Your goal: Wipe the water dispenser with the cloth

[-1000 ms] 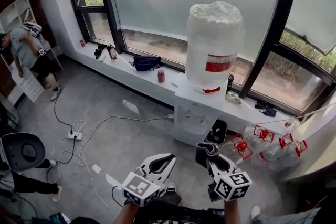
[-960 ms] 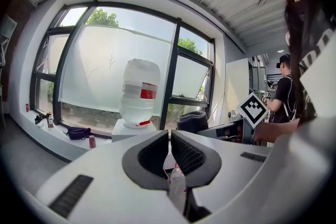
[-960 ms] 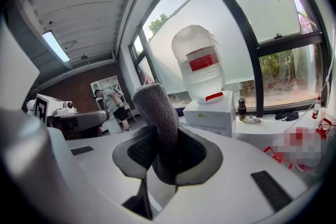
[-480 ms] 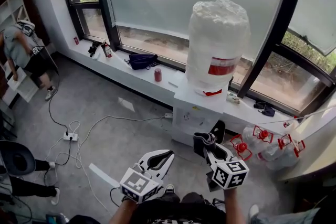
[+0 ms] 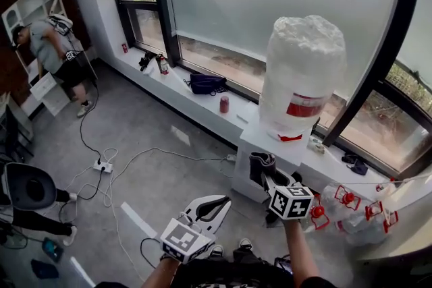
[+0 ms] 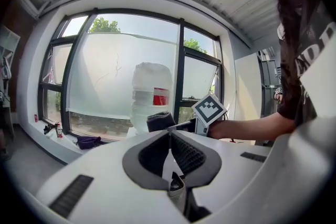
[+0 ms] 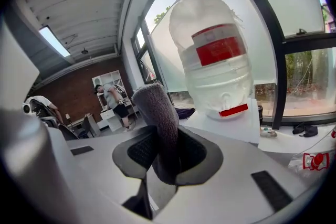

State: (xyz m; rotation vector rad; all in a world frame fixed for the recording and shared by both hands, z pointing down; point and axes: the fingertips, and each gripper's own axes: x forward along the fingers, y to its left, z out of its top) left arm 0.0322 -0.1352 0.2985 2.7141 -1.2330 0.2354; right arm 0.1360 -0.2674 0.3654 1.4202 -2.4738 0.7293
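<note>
- Cloth (image 7: 157, 113): dark grey, folded. It is standing up between the jaws of the right gripper (image 7: 168, 153), which are clamping its lower part. The upper end is sticking out free, past the jaw tips.
- Left gripper (image 6: 170, 150): its jaws are pressing together with nothing between them. It is hanging low and near the person, left of the right gripper and well apart from the work.
- Water dispenser (image 5: 278, 145): a white cabinet at the far window sill, right of centre, carrying a large upturned bottle (image 5: 304, 74) wrapped in clear film with a red label. In the head view the cloth is hovering just near of the cabinet's top. Contact is not showing in any view.
- Step in hand, as judged: bringing the cloth onto the cabinet.
- Handling note: only the free end is available for wiping, so it is likely worth laying that end flat on the top panel, keeping the hard jaw tips off the surface.
- Caution: the bottle is sitting high on the cabinet, so strokes are probably best kept light and directed away from it.
</note>
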